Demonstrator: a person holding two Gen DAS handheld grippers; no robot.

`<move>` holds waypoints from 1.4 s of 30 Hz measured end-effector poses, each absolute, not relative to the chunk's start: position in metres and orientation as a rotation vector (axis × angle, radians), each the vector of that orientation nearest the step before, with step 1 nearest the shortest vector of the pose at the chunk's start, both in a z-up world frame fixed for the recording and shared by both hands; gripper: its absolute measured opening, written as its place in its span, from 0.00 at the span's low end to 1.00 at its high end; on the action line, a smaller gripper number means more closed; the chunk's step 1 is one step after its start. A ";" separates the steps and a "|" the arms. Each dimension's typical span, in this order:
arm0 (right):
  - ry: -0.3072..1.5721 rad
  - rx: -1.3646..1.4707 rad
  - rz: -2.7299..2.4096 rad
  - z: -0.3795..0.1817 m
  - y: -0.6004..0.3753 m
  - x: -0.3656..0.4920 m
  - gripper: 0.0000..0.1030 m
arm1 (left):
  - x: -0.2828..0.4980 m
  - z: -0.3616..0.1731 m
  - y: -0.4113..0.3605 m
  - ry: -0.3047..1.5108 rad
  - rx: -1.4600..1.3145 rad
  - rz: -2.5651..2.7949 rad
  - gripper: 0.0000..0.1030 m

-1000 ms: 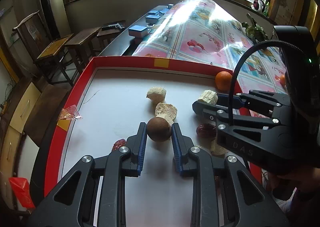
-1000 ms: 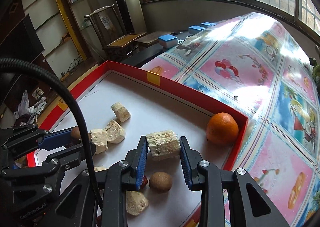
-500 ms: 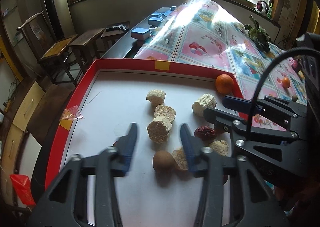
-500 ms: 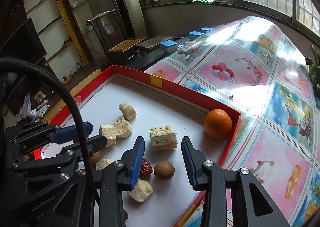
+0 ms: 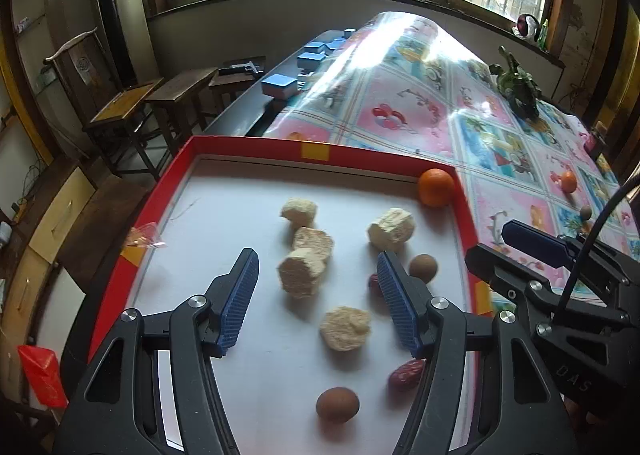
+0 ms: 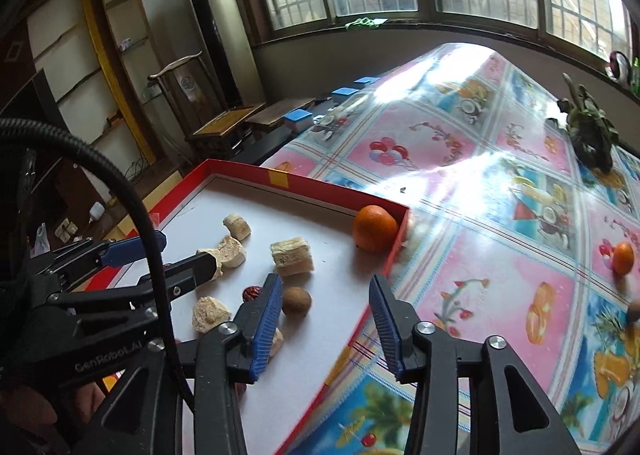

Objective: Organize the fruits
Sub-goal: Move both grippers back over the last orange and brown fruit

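A red-rimmed white tray [image 5: 256, 145] holds several pale cut chunks [image 5: 305, 273], two brown round fruits [image 5: 337, 405], red dates [image 5: 406, 373] and an orange [image 5: 436, 187] in its far right corner. My left gripper [image 5: 316, 275] is open and empty above the tray, with a chunk between its fingers' lines. My right gripper [image 6: 326, 297] is open and empty over the tray's right edge [image 6: 394, 255], near a brown fruit [image 6: 297, 301] and a chunk [image 6: 292, 257].
A second orange [image 6: 623, 258] and a small brown fruit [image 6: 634, 311] lie on the patterned tablecloth [image 6: 460, 183] to the right. A green plant object [image 6: 592, 135] sits farther back. Blue boxes [image 5: 279, 85], chairs and a dark bench stand beyond the tray.
My left gripper let go of the brown fruit, opened and rose. My right gripper let go of the pale chunk, opened and drew back to the right.
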State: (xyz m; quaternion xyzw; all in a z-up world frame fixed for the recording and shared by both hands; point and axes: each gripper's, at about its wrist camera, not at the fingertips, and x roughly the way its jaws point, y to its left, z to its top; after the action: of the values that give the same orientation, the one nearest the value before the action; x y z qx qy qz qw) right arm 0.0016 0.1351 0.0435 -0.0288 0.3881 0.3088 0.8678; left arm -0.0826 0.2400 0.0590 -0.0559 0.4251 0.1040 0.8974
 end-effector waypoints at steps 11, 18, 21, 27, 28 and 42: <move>0.817 -0.023 0.539 0.042 0.077 -0.012 0.45 | -0.061 0.060 0.178 0.895 -0.087 0.103 0.60; 0.807 0.009 0.451 0.043 0.031 -0.012 0.45 | -0.042 0.057 0.133 0.922 -0.072 0.022 0.60; 0.810 0.019 0.412 0.041 0.008 -0.009 0.46 | -0.034 0.057 0.113 0.928 -0.052 -0.003 0.60; 0.824 0.029 0.342 0.036 -0.035 0.001 0.46 | -0.017 0.055 0.081 0.953 -0.026 -0.052 0.60; 0.825 0.030 0.333 0.035 -0.043 0.004 0.46 | -0.014 0.054 0.077 0.959 -0.023 -0.063 0.60; 0.867 0.011 0.235 0.019 -0.115 0.069 0.46 | 0.047 0.057 0.023 1.030 -0.009 -0.178 0.60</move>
State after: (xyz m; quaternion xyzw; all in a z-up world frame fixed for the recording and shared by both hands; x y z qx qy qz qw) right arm 0.0687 -0.1153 0.0188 0.0051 0.4191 0.1136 0.9008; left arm 0.0471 0.0229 0.0572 -0.0044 0.4921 -0.0851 0.8664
